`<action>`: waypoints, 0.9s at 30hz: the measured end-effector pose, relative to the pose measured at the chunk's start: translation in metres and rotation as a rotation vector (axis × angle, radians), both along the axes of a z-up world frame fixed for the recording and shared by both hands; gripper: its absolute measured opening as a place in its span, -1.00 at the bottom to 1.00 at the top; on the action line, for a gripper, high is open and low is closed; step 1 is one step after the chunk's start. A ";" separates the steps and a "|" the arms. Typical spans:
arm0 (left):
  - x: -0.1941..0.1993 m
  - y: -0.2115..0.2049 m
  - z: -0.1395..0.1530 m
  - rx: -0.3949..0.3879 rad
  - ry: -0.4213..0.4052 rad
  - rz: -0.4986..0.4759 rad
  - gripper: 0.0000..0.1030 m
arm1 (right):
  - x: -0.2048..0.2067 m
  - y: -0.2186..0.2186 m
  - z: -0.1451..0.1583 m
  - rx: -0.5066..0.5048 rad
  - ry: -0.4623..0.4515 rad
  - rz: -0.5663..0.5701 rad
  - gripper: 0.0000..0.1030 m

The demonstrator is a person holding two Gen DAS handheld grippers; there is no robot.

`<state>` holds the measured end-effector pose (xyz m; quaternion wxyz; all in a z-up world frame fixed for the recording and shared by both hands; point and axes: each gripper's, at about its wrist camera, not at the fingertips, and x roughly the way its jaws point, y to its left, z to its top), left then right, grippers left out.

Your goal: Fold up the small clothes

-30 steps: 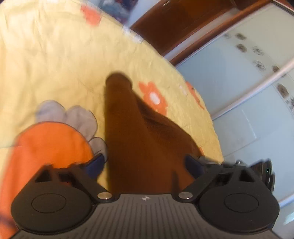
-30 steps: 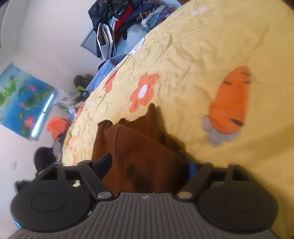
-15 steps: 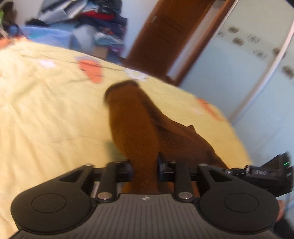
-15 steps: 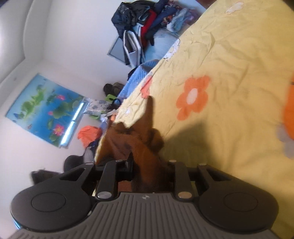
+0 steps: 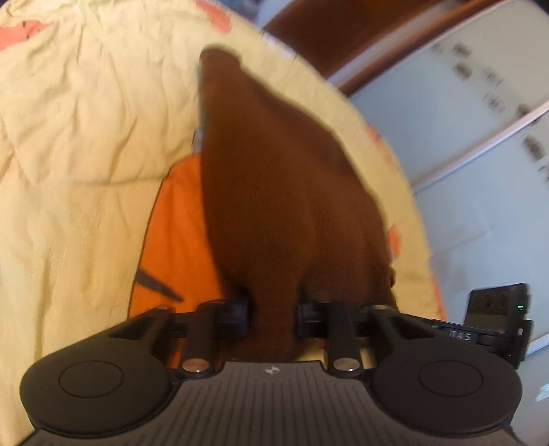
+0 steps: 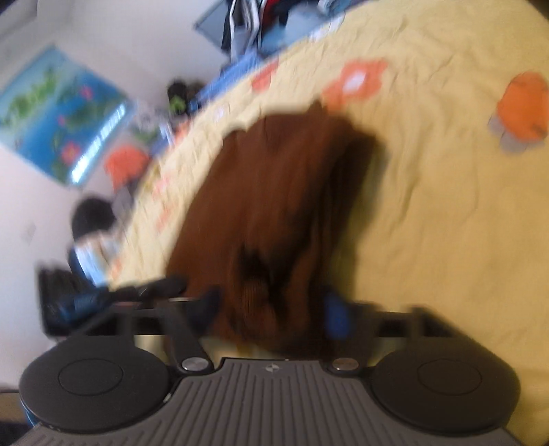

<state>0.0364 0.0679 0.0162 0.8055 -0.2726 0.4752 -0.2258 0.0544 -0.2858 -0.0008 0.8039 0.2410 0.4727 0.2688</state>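
Note:
A small brown garment lies stretched over the yellow bedsheet, narrowing to a far tip. My left gripper is closing, and its pads pinch a bunched fold of the near edge. In the blurred right wrist view the same brown garment spreads away from my right gripper. Its jaws are closing too, with a gathered wad of the cloth squeezed between the blue pads. A black device with a green light shows at the right of the left wrist view.
The sheet carries an orange carrot print under the garment and flower prints. Pale wardrobe doors and a wooden door stand past the bed edge. A clothes pile and a blue poster lie beyond the far side.
Both grippers went from wide open around the brown garment to pinched on its near edge. Both views swung across the bed, and the garment now lies over the carrot print.

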 end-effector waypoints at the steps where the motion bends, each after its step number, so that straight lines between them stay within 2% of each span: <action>1: -0.002 0.001 0.005 0.002 -0.004 -0.012 -0.65 | -0.002 0.003 -0.001 -0.021 -0.010 0.007 -0.48; 5: -0.030 0.009 0.028 0.034 -0.053 -0.086 -0.66 | -0.023 -0.004 0.014 0.034 -0.036 0.041 -0.56; 6: -0.037 0.009 0.027 0.061 -0.061 -0.099 -0.65 | -0.034 -0.005 0.017 0.048 -0.040 0.055 -0.56; 7: -0.042 0.005 0.023 0.137 -0.084 -0.108 -0.60 | -0.043 -0.005 0.015 0.058 -0.032 0.066 -0.56; 8: -0.049 0.001 0.019 0.206 -0.113 -0.104 -0.44 | -0.050 -0.001 0.010 0.044 -0.017 0.078 -0.55; 9: -0.058 -0.001 0.018 0.241 -0.153 -0.094 -0.36 | -0.055 0.003 0.004 0.003 -0.002 0.082 -0.38; 10: -0.065 -0.002 0.020 0.255 -0.187 -0.072 -0.20 | -0.058 0.005 0.001 -0.019 0.002 0.075 -0.35; 11: -0.074 -0.001 0.027 0.278 -0.222 -0.038 0.03 | -0.059 0.002 0.004 0.010 -0.003 0.065 -0.14; 12: -0.081 -0.002 0.035 0.302 -0.265 -0.011 0.13 | -0.056 -0.004 0.011 0.040 -0.005 0.042 0.01; 13: -0.088 -0.004 0.044 0.328 -0.329 0.005 0.18 | -0.054 -0.010 0.024 0.057 -0.038 -0.001 0.03; 15: -0.097 -0.013 0.066 0.375 -0.468 0.001 0.26 | -0.047 -0.023 0.055 0.066 -0.161 -0.107 0.04; 17: -0.091 -0.031 0.078 0.398 -0.537 -0.031 0.63 | -0.030 -0.026 0.079 0.054 -0.261 -0.195 0.04; 19: -0.070 -0.052 0.072 0.392 -0.510 -0.093 0.63 | -0.001 -0.005 0.090 0.036 -0.295 -0.167 0.04; 20: -0.059 -0.062 0.063 0.399 -0.466 -0.116 0.63 | 0.015 0.009 0.088 0.036 -0.290 -0.128 0.05; 22: -0.039 -0.079 0.042 0.468 -0.383 -0.140 0.63 | 0.050 0.041 0.075 0.014 -0.241 -0.052 0.05; 25: -0.039 -0.092 0.027 0.534 -0.435 -0.155 0.76 | 0.094 0.083 0.034 -0.174 -0.131 0.017 0.01; 26: -0.040 -0.095 0.024 0.554 -0.444 -0.152 0.76 | 0.105 0.089 0.017 -0.225 -0.102 0.036 -0.29; 27: -0.041 -0.097 0.024 0.567 -0.449 -0.150 0.76 | 0.106 0.087 0.013 -0.210 -0.169 0.036 -0.59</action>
